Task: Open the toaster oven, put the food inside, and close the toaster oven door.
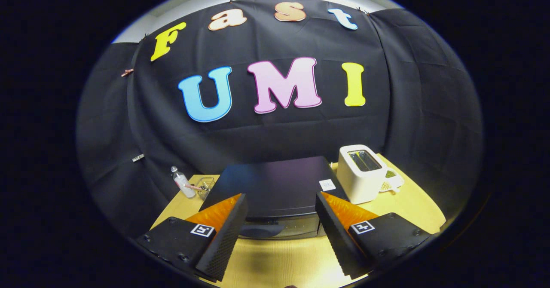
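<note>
Hard to make out: the front of the black, flat-topped, box-shaped toaster oven (275,189) was largely screened by the two fingers; only a strip of its dark glass door (279,228) showed in the gap, and I could not tell whether a handle sat there. The door looked closed against the body. A small white label (327,185) sat on the oven top at its 4 o'clock corner, too small to read. The food itself could not be identified with certainty; a small white dish (392,180) with greenish and pale specks lay touching the base of the white two-slot pop-up toaster (363,174), contents blurred.

Two-finger gripper (279,228): fingers spread wide, nothing held, nothing touched. Left finger (223,240) and right finger (339,240) hung over the light wooden tabletop (279,262), tips pointing toward the oven front, which lay just ahead and between them. Each finger carried a square black-and-white marker on its body.

Toaster oven stood at 12 o'clock from the fingers, mid-table, backed by the black cloth wall. White toaster stood just beside the oven at 2 o'clock. At 10 o'clock, near the table's far corner, a small clear plastic bottle (182,182) leaned beside a small wire-mesh basket (206,187); a thin stick lay across them, detail unclear.
</note>
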